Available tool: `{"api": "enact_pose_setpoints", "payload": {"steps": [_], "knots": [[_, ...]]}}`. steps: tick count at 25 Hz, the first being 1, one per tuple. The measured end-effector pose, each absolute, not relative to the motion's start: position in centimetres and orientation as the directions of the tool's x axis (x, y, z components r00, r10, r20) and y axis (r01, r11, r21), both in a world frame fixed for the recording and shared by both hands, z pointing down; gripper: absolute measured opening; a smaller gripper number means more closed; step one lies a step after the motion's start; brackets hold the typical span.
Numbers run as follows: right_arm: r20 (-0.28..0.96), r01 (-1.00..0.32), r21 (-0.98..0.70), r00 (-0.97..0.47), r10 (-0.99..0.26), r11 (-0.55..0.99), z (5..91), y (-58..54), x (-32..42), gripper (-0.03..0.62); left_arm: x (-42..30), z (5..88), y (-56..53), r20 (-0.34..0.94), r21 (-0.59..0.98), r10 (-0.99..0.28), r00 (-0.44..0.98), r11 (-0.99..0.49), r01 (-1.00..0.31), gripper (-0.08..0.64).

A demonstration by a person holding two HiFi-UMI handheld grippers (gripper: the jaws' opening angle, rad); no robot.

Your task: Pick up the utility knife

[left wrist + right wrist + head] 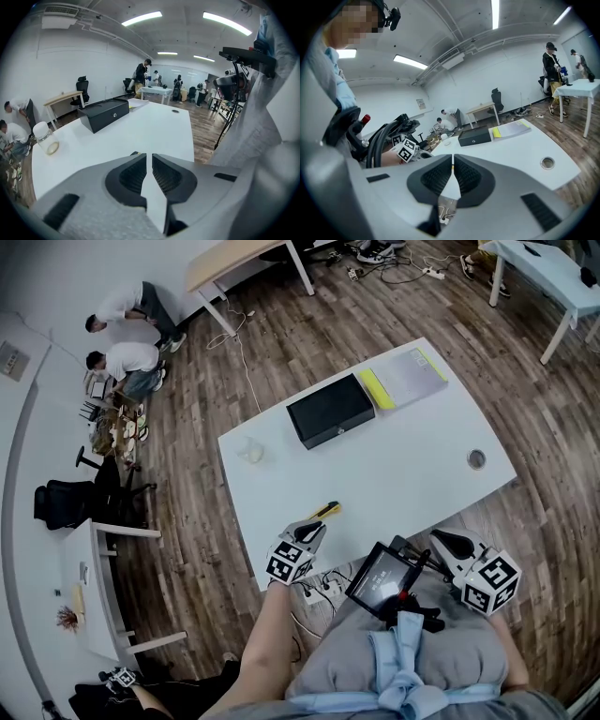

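Left gripper (315, 526) poised beside the utility knife (325, 511)
The knife lies near the white table's (403, 474) front edge. My left jaws are clenched on nothing, so I should part them, then straddle the handle squarely. My right gripper (441, 540) hangs clenched and empty off the edge, above the wood floor (206, 549).

Tabletop (394, 474) looks smooth matt white; black box (330, 410) matt; floor (281, 343) grained wood; left hand-held gripper (146, 156) matt grey plastic.
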State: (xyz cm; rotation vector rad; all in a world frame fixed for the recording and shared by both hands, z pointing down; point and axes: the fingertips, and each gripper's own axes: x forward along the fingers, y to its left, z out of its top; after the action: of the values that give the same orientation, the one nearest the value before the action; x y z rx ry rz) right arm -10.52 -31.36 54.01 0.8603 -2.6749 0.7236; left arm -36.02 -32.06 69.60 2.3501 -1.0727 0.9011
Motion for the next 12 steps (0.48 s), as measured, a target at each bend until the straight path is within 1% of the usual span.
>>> {"api": "enact_pose_setpoints", "payload": {"steps": [3,5,6,12], "knots": [[0.366,-0.598,-0.383,-0.798,-0.479,0.705,54.2,-31.5,-10.5,0.031,-36.4,69.9,-32.4,0.708,0.082,-0.509,0.49,-0.629,-0.773,0.034],[0.367,-0.6,-0.382,-0.797,-0.48,0.703,54.3,-31.5,-10.5,0.031,-36.6,70.1,-32.5,0.714,0.083,-0.5,0.491,-0.635,-0.768,0.091],[0.368,-0.601,-0.381,-0.796,-0.481,0.703,54.3,-31.6,-10.4,0.031,-36.7,70.2,-32.6,0.715,0.084,-0.497,0.492,-0.637,-0.766,0.107],[0.374,-0.61,-0.383,-0.789,-0.487,0.694,54.4,-31.7,-10.5,0.031,-37.7,70.5,-33.4,0.725,0.063,-0.494,0.48,-0.646,-0.761,0.112]]}}
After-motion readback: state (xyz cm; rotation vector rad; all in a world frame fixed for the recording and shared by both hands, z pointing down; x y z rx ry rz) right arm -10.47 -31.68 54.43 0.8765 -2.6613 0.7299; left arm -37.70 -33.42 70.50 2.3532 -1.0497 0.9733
